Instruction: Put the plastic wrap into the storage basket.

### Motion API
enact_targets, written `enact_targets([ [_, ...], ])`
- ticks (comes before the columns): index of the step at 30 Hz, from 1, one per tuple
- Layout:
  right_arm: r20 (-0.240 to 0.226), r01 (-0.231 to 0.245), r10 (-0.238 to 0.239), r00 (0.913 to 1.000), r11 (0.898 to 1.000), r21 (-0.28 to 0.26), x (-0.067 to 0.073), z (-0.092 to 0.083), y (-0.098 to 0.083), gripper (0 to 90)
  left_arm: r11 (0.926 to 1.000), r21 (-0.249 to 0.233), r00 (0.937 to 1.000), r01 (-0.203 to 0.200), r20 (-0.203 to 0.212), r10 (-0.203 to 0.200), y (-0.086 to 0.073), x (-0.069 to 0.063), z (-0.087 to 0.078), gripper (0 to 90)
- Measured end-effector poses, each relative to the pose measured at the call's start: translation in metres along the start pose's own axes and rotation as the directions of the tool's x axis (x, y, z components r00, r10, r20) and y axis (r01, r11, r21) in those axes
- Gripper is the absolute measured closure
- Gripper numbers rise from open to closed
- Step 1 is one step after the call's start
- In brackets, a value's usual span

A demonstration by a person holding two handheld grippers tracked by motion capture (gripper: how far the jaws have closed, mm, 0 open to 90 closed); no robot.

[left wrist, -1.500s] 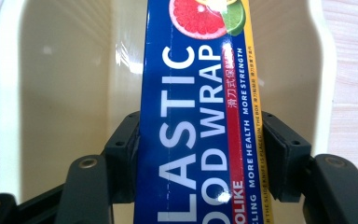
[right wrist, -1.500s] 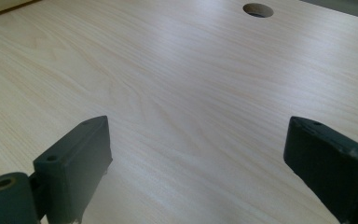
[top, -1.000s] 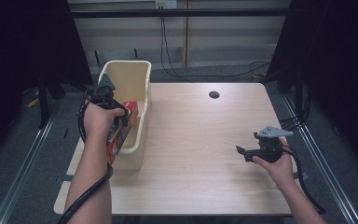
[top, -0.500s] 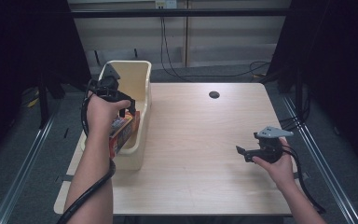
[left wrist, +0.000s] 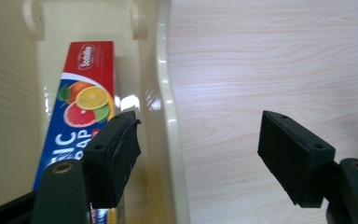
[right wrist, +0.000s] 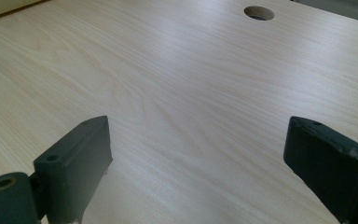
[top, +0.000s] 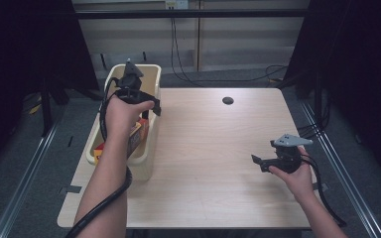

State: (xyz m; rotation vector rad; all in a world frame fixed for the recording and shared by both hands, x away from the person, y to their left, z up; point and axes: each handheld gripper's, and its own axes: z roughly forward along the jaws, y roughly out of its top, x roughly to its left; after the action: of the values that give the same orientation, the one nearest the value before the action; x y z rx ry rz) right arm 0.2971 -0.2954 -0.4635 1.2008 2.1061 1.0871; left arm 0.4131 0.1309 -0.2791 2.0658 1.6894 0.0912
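High view: the left gripper (top: 138, 94) hangs over the bin (top: 149, 163) at the table's (top: 213, 173) left edge. Left gripper view: jaws just opened, empty; the wrap box (left wrist: 81, 112) lies inside the bin. Right gripper view: the right gripper (right wrist: 200, 163) gapes wide, empty.

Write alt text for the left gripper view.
A plastic-wrap box printed with citrus fruit lies inside a cream bin. The left tongs hang open above the bin's rim, nothing between them, with the pale wooden table alongside.

High view looks down; gripper views skim (closely) the shared table (top: 218, 148).
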Motion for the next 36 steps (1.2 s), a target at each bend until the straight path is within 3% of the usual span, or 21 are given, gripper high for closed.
enact_targets([
  [12,-0.004,0.010,-0.010,0.9999,1.000,-0.006,0.001,0.002,0.001,7.3,0.9972,-0.019,0.9968,-0.072,0.034,0.073,0.003,-0.030,0.008,27.7],
  [17,-0.007,0.008,-0.008,0.9999,1.000,0.003,0.001,0.003,0.001,7.3,0.9964,-0.017,0.9953,-0.083,0.048,0.084,0.003,-0.038,0.014,27.5],
  [29,-0.010,0.012,-0.012,0.9999,1.000,0.006,0.001,0.002,0.000,7.2,0.9895,-0.011,0.9854,-0.144,0.090,0.144,0.004,-0.067,0.035,24.8],
  [36,-0.002,0.019,-0.019,0.9998,1.000,0.006,0.002,0.003,-0.001,7.2,0.9867,-0.004,0.9796,-0.163,0.119,0.162,0.001,-0.074,0.049,24.7],
])
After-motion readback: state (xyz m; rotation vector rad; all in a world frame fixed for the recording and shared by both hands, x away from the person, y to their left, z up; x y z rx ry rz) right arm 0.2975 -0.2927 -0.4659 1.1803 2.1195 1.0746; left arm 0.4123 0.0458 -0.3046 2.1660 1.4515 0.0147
